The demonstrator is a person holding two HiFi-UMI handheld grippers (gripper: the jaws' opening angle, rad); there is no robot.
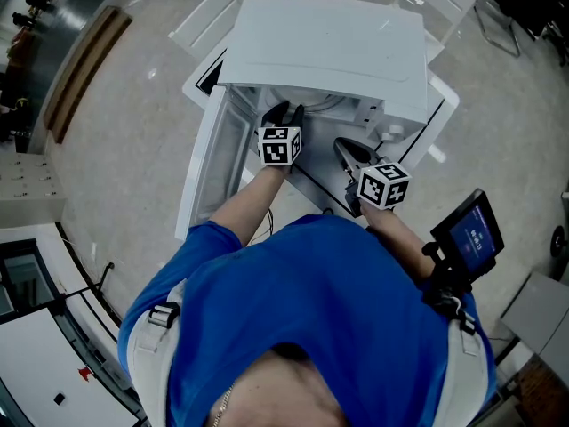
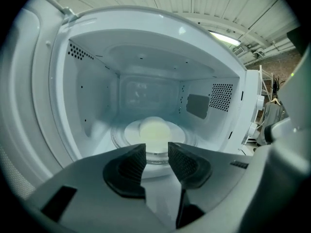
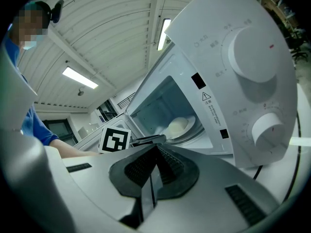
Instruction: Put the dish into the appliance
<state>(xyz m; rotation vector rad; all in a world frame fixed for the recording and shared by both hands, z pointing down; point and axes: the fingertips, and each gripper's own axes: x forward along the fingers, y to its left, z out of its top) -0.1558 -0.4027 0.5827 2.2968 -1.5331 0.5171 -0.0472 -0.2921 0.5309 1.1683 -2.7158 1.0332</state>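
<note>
**Dish Seated in the Microwave Oven; Left Tongs Spread, Right Tongs Pressed Together**

**Head view.** The white microwave oven (image 1: 329, 43) stands on a white tabletop (image 1: 446, 96). Its door (image 1: 206, 163) is swung open toward the picture's left. The left tongs (image 1: 284, 112) reach into the mouth of the cavity. The right tongs (image 1: 345, 149) sit just beside them, at the control-panel side. The oven's top hides the dish in this view. A person in a blue shirt (image 1: 311, 310) holds both tools, and a small screen (image 1: 471, 234) sits at the right arm.

**Left gripper view.** The left tongs (image 2: 156, 154) are spread. A clear gap separates the ribbed pads (image 2: 130, 166), and nothing is pinched. Beyond the gap, the dish (image 2: 154, 130) rests on the glass turntable (image 2: 119, 139) at the centre of the cavity floor, apart from the tongs. The dish is a white plate carrying a pale rounded mound.

**Right gripper view.** The right tongs (image 3: 155, 149) are pressed together and empty, outside the oven front. The dish (image 3: 177, 126) shows inside the cavity. Right of the opening, the panel carries an upper knob (image 3: 257, 47) and a lower knob (image 3: 267, 130). The left tongs' marker cube (image 3: 115, 140) sits at the lower left of the opening.
</note>
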